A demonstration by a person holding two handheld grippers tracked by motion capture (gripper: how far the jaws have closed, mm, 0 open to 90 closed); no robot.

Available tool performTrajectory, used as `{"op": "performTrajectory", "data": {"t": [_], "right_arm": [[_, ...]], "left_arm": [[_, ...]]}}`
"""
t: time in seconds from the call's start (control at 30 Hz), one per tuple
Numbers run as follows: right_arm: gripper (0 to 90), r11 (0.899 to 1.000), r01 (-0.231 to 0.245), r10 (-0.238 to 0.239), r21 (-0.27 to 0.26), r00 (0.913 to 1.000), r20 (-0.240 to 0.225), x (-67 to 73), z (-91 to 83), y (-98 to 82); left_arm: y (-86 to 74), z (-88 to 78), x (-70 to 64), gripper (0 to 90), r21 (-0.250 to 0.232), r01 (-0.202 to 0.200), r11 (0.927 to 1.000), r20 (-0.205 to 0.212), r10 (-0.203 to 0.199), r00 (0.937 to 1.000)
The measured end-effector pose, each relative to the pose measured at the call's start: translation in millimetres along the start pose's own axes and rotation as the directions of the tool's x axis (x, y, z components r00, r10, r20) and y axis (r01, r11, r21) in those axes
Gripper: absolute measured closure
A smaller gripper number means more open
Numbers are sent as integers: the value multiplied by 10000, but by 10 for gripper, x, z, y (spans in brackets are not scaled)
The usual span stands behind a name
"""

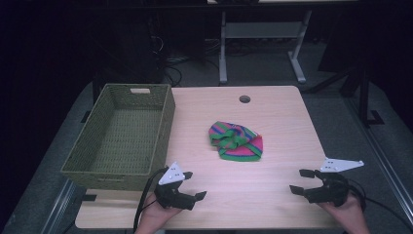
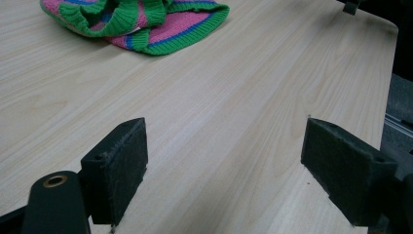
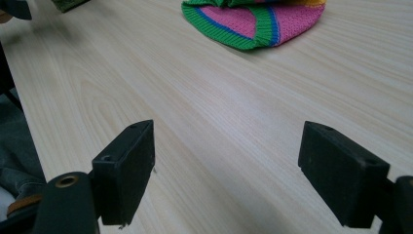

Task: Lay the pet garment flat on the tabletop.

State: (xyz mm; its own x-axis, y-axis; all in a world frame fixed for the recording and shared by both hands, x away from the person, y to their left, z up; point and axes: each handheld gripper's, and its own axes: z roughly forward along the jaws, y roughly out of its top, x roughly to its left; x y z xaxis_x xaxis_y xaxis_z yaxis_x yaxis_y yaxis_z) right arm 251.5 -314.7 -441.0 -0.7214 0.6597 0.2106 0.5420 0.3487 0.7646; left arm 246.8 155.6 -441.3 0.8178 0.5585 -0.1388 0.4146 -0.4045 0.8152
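a wooden table (image 1: 272, 204) is seen, with a woven green basket (image 1: 122, 134) set at its left edge. a crumpled knit cap (image 1: 236, 141), striped in green, pink and blue, is laid near the table's middle, well apart from both tongs. the left tongs (image 1: 194, 185) and the right tongs (image 1: 300, 181) are held wide open, nothing gripped, near the front edge.

Knit hat (image 1: 236, 141) on table (image 1: 282, 112), right of basket (image 1: 104, 168)
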Motion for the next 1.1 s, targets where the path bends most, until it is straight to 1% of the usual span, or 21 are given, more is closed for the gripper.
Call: {"op": "performTrajectory", "data": {"t": [0.07, 0.1, 0.13, 0.27, 0.33, 0.37, 0.43, 0.47, 0.53, 0.63, 0.7, 0.77, 0.87, 0.93, 1.0, 1.1], "right_arm": [[207, 9998, 93, -93, 168, 10000, 6, -12, 12, 81], [207, 9998, 93, -93, 168, 10000, 6, -12, 12, 81], [207, 9997, 190, -190, 144, 9998, 13, -17, 13, 109], [207, 9996, 204, -202, 199, 9997, -97, -24, 17, 218], [207, 9995, 254, -250, 164, 9994, -223, -20, 29, 243], [207, 9996, 212, -208, 211, 9996, -184, -14, 38, 252], [207, 9994, 223, -216, 279, 9994, -264, -17, 60, 266], [204, 9990, 189, -177, 402, 9994, -285, -25, 73, 290], [204, 9990, 192, -180, 405, 9994, -304, -28, 80, 302], [203, 9982, 353, -333, 487, 9986, -410, -30, 102, 372], [206, 9967, 470, -440, 658, 9980, -465, -31, 119, 433], [211, 9950, 498, -451, 868, 9974, -555, -42, 139, 503], [211, 9923, 581, -523, 1096, 9971, -549, -51, 170, 605], [211, 9906, 679, -616, 1190, 9965, -560, -57, 192, 667], [211, 9897, 680, -612, 1264, 9965, -568, -60, 209, 725], [211, 9884, 790, -704, 1294, 9951, -700, -67, 240, 804]], "left_arm": [[1, -8, -6, 169, -6, -56, 10000, -50, 56, 10000], [1, -13, -7, 169, -5, -90, 10000, -79, 90, 9999], [-2, -14, -8, 168, -31, -67, 10000, -87, 67, 9999], [-6, -9, 13, 168, -54, 13, 10000, 24, -13, 10000], [-3, -15, 11, 168, -54, -4, 10000, -5, 4, 10000], [-2, -19, 8, 168, -75, -17, 10000, -13, 17, 10000], [-4, -19, 3, 168, -52, -29, 10000, -27, 29, 10000], [-6, -17, 1, 168, -44, -57, 10000, -47, 56, 10000], [-5, -18, -2, 168, -42, -63, 10000, -45, 62, 10000], [1, -19, -8, 168, -94, -57, 9999, -20, 57, 10000], [8, -17, -11, 168, -47, -115, 9999, 1, 115, 9999], [9, -12, -18, 169, -36, -141, 9999, 17, 141, 9999], [8, -12, -20, 168, -18, -182, 9998, -31, 182, 9998], [10, -18, -16, 168, -12, -228, 9997, -79, 228, 9997], [11, -24, -14, 169, -102, -164, 9998, -94, 163, 9998], [9, -34, -9, 168, -135, -150, 9998, -103, 149, 9998]]}}
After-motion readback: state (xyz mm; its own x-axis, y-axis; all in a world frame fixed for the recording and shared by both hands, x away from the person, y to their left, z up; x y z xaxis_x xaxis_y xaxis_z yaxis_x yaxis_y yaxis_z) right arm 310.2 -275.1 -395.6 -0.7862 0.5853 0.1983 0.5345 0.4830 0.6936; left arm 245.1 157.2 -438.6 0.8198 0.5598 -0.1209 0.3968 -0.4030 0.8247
